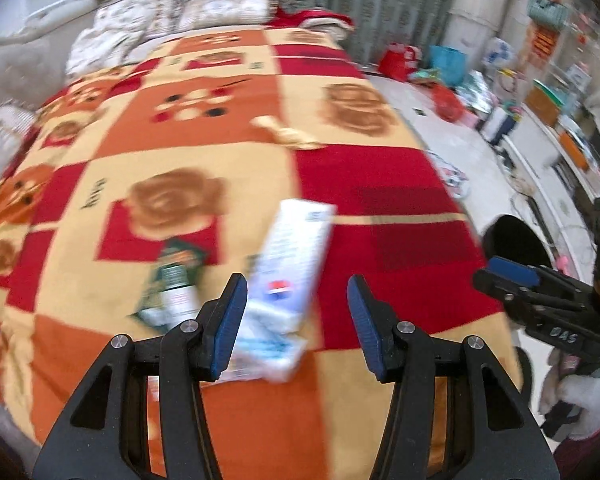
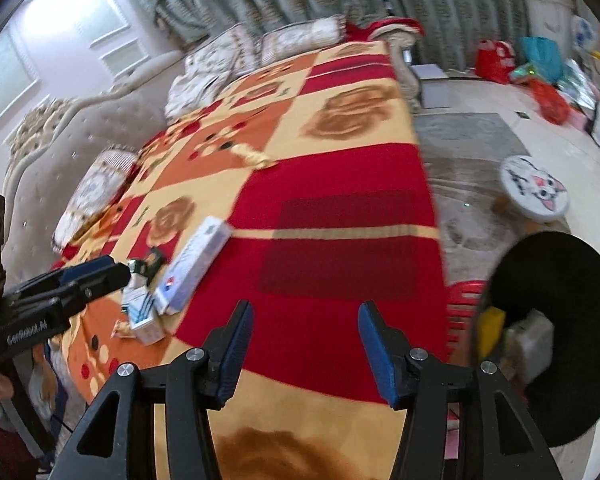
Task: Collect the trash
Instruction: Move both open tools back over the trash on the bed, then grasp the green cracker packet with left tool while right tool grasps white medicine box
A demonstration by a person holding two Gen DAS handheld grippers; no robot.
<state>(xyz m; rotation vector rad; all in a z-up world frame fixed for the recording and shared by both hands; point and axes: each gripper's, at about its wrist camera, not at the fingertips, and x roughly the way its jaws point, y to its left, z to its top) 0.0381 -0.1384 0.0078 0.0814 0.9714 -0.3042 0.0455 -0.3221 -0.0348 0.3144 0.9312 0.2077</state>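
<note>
A long white box (image 1: 292, 252) lies on the red and orange blanket (image 1: 400, 208), just ahead of my open left gripper (image 1: 298, 320). A smaller white and blue carton (image 1: 268, 352) lies under its near end, and a green packet (image 1: 176, 280) lies to its left. A yellowish wrapper (image 1: 288, 134) lies farther up the bed. The same box (image 2: 196, 268), carton (image 2: 142, 316) and wrapper (image 2: 254, 156) show in the right wrist view. My right gripper (image 2: 306, 344) is open and empty above the blanket's near edge. A red bin (image 2: 464, 316) with a black liner (image 2: 556, 344) stands right of the bed and holds trash.
Pillows (image 2: 292, 38) lie at the bed's head by green curtains. A cat-face stool (image 2: 536, 188) stands on the floor to the right. Bags and clutter (image 2: 540, 68) line the far right wall. The padded headboard (image 2: 60, 152) runs along the left.
</note>
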